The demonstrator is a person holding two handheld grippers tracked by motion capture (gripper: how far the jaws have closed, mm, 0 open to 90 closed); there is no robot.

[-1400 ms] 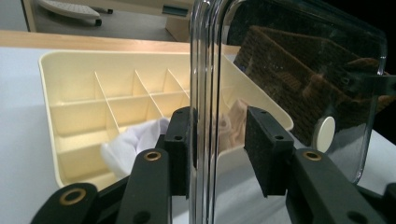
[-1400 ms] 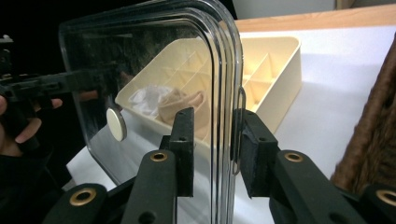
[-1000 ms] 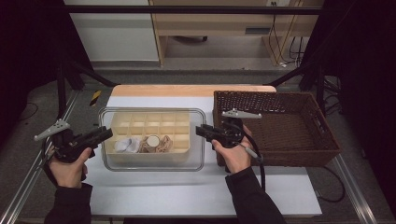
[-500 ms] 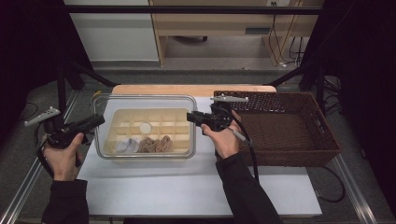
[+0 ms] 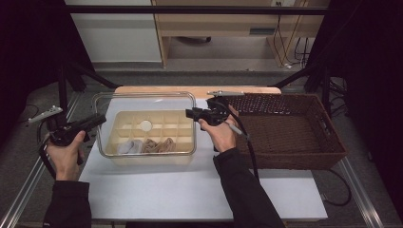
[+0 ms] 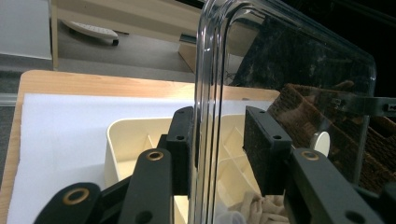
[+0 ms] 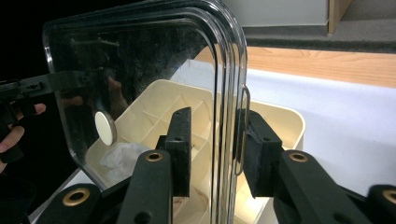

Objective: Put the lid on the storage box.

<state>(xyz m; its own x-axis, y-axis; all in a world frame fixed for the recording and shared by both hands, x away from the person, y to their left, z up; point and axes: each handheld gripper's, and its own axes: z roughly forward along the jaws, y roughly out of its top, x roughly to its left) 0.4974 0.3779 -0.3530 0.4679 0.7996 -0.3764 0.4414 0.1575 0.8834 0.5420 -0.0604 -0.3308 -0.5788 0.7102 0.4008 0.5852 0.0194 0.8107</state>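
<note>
Two tools, left tool point(image 5: 97, 121) and right tool point(image 5: 191, 113), clamp opposite edges of a clear, round-cornered lid point(image 5: 142, 102) with a white knob, above the cream divided box point(image 5: 157, 137).

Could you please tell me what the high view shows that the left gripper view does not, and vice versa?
High view: the person's left hand and right hand, and the whole basket. Left gripper view: up close, the rim of the lid between the jaws of the left gripper. Both: the clear lid, the cream divided box and the cloth in it.
</note>
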